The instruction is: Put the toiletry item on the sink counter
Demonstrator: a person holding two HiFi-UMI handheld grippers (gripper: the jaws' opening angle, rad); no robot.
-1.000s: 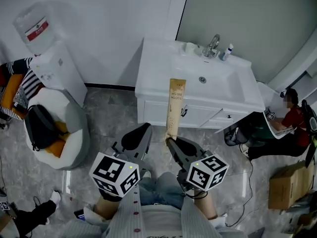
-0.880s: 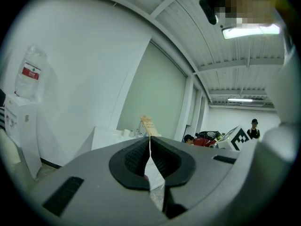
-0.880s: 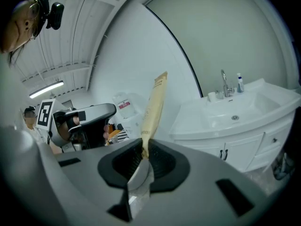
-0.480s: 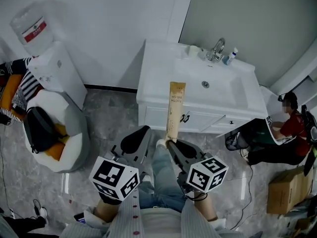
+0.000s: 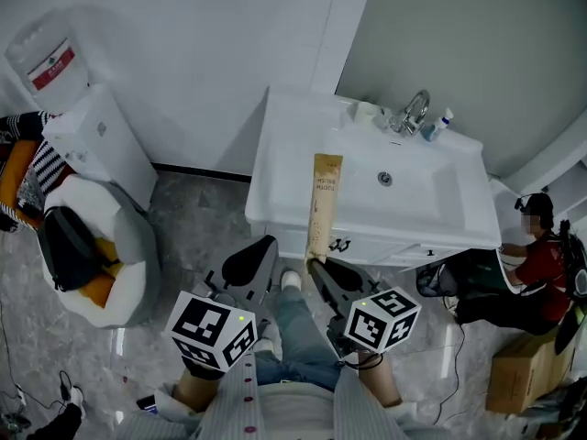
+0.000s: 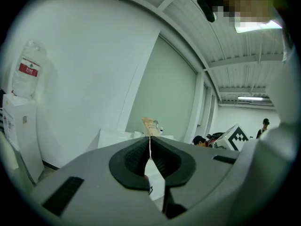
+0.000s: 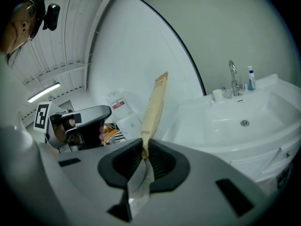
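I have the right gripper [image 5: 316, 262] clamped on the bottom end of a toothbrush pack [image 5: 324, 200], a long tan carton. The right gripper view shows the pads [image 7: 156, 160] pinching the pack's flattened end, jaws only a narrow gap apart with the pack filling it. The pack stands nearly upright out of the jaws, tilting slightly. It is in the air, not resting on anything.

In the head view the pack's top end shows against the left part of the white sink counter [image 5: 284, 168], left of the basin [image 5: 404, 186]. The gripper itself is in front of the cabinet, over the floor.

The left gripper [image 5: 257, 255] is just beside the right one. Its jaws are pressed together with nothing between them, only a thin slit showing in the left gripper view.

A faucet [image 5: 415, 113] and a small bottle [image 5: 440, 125] stand at the back of the counter. A water dispenser [image 5: 87, 136] stands against the wall to the left. A seated person [image 5: 537, 255] is to the right of the sink.
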